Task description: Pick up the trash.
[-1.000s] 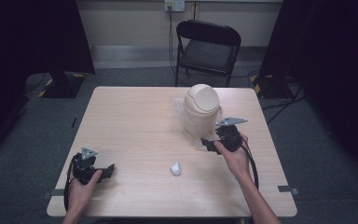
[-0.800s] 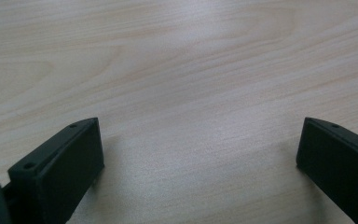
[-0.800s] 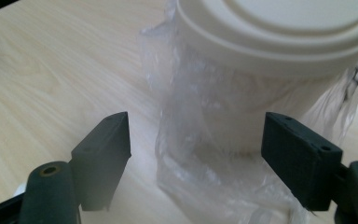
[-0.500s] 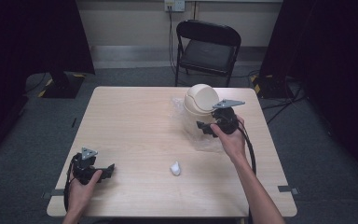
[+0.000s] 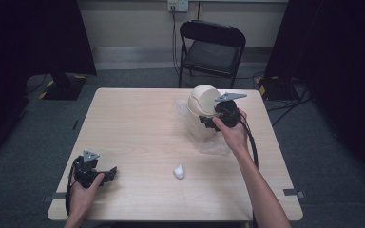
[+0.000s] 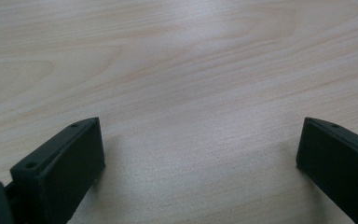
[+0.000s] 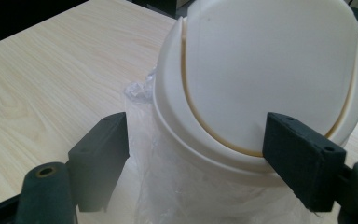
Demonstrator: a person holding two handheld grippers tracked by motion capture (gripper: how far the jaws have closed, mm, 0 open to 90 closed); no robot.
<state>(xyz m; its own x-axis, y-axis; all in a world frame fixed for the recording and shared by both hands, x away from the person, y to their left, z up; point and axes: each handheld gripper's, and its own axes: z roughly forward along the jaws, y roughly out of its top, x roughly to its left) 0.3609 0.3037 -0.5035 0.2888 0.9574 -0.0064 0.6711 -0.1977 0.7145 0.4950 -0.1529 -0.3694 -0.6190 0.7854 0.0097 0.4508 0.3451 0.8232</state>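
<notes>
A small cream bin [image 5: 202, 105] with a domed swing lid stands on the table's far right, lined with a clear plastic bag [image 5: 210, 143]. My right gripper [image 5: 209, 118] hovers at the bin's near side, level with the lid, and is open. In the right gripper view the lid [image 7: 261, 70] rises close ahead between the spread jaws of the right gripper [image 7: 196, 140], and neither pad presses on it. A crumpled white paper ball [image 5: 178, 171] lies near the table's front middle. My left gripper [image 5: 109, 173] rests open at the front left, with bare wood between the jaws of the left gripper [image 6: 200, 140].
The light wooden table [image 5: 138, 123] has bare room across its left and middle. The bag's loose plastic [image 7: 168, 186] spreads onto the table around the bin's base. A black folding chair [image 5: 214, 47] stands behind the far edge. Dark floor and cables surround the table.
My right gripper has risen and moved away from the front edge, from beside the bin's base up to its lid. The left gripper and the paper ball have stayed put.
</notes>
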